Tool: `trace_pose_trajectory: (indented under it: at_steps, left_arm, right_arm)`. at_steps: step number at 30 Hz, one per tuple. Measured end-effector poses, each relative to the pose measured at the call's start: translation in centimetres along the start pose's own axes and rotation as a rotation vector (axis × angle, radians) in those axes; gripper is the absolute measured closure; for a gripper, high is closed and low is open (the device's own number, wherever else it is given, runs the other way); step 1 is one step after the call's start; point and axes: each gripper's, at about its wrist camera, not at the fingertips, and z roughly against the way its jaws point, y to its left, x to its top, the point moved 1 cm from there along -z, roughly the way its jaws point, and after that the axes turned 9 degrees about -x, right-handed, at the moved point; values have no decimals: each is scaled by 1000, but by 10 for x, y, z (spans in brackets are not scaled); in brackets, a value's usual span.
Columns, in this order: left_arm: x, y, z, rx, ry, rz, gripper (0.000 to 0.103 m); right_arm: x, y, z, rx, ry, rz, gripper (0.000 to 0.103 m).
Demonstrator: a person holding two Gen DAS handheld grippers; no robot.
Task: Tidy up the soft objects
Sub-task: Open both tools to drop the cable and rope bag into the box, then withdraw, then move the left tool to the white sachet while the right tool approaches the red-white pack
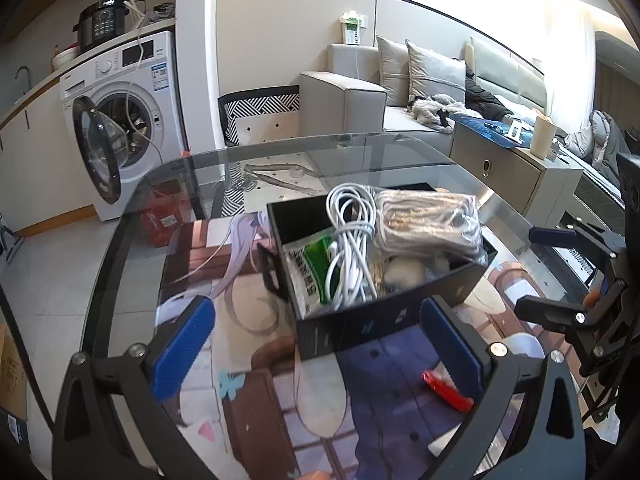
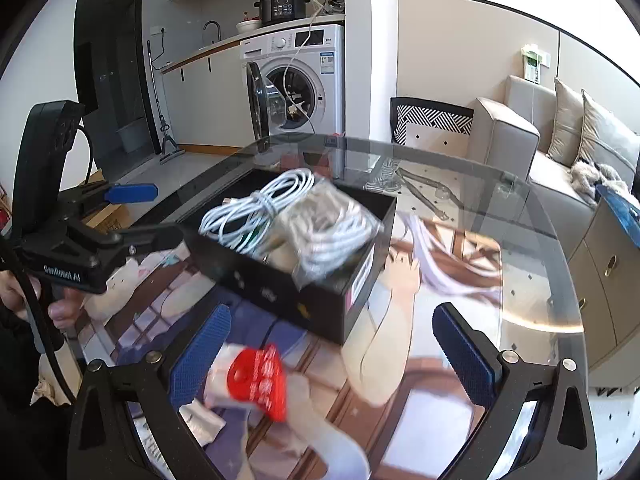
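A round glass table (image 1: 132, 216) with a dark rim carried a glossy printed anime mat (image 2: 432, 280); behind it stood a white washing machine (image 1: 128, 108) with its door swung open. On the mat sat a rigid black rectangular box (image 1: 384, 316), heaped with a coiled white cable (image 1: 348, 232), a crinkly clear bag of pale cord (image 1: 428, 216) and a green-and-white packet (image 1: 308, 272). The left gripper (image 1: 320, 344) hung just before the box, its ribbed blue pads spread apart, empty; the right gripper (image 2: 344, 356) was likewise spread wide (nothing held), over a red-and-white soft packet (image 2: 260, 380) lying on the mat.
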Motion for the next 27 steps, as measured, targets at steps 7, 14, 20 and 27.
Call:
trace_pose_trajectory:
  at_steps: [7,14,20,27]
  left_arm:
    - [-23,-7,18,22,-5,18,0]
    - [-46,-24,30,38,-9,23,0]
    - [-64,-49,27,17,25,5,0]
    - [-82,-80,17,-17,68,-41,0]
  right_arm:
    - [-18,1,20,-7,-13,-36,0]
    - [-42,5,36,-16,-17,-55,0]
    - [-58,10,48,-26,-22,-60,0]
    - [-70,10,57,-35,-23,-71,0]
